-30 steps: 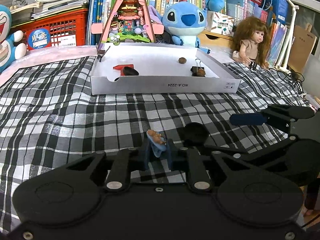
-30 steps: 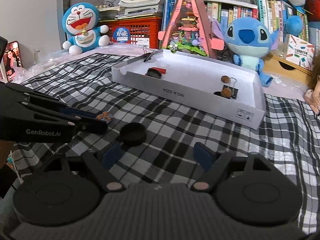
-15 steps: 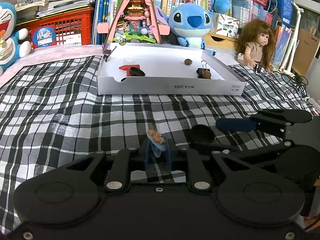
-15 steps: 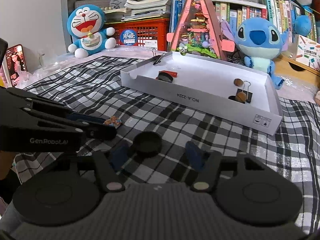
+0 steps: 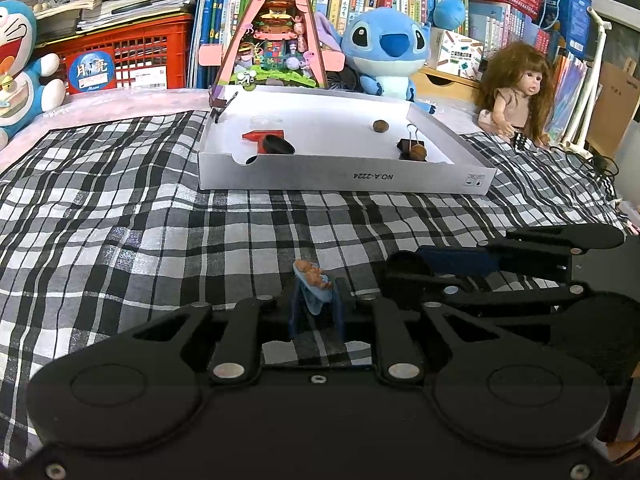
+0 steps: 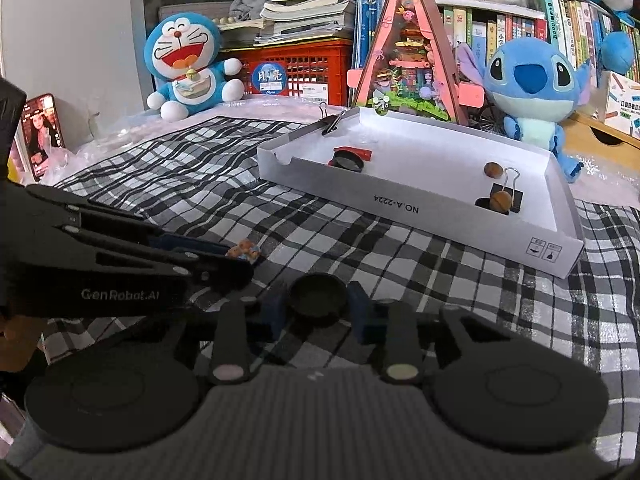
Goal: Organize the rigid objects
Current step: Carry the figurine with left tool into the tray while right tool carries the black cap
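Jaws of the right gripper (image 6: 317,307) are closing around a black cap (image 6: 317,299) on the checked cloth (image 6: 460,280), pads just at its sides. Left gripper (image 5: 316,312) is clamped on a small figurine (image 5: 314,286), held above the cloth near its front edge. Both pieces look bound for the white tray (image 5: 344,178) at the cloth's far edge, which already holds a cap, nuts and a clip. Next comes a firm squeeze, then a lift clear of the cloth and over the tray's front wall.
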A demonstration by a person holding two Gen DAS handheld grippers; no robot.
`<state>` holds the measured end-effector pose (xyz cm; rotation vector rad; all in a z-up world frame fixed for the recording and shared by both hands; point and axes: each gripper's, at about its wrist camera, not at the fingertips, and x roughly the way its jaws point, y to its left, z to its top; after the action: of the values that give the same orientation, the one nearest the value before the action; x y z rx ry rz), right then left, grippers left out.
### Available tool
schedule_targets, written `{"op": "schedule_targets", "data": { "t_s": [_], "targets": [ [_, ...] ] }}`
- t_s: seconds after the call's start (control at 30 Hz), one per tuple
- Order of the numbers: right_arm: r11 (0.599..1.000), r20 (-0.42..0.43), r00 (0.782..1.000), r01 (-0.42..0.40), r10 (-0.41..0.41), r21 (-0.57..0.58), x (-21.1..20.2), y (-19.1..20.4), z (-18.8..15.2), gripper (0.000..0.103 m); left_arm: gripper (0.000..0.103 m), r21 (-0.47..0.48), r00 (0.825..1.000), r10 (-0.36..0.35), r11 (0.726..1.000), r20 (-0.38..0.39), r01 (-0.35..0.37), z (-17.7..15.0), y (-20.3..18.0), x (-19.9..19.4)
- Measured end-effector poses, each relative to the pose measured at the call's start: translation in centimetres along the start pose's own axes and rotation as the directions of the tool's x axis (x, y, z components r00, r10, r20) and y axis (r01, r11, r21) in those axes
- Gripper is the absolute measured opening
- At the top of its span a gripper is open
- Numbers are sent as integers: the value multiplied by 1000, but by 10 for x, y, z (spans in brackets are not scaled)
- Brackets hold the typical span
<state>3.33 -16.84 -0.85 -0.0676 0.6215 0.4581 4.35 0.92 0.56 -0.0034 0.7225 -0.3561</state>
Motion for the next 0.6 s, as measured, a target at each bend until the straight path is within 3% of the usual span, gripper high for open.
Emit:
{"op": "schedule_targets", "data": {
  "t_s": [0.6],
  "targets": [
    [995,25,997,73,-75,70,-11,-17,5,38,16,-14,1000,15,1000,11,-15,9,-1,0]
  ]
}}
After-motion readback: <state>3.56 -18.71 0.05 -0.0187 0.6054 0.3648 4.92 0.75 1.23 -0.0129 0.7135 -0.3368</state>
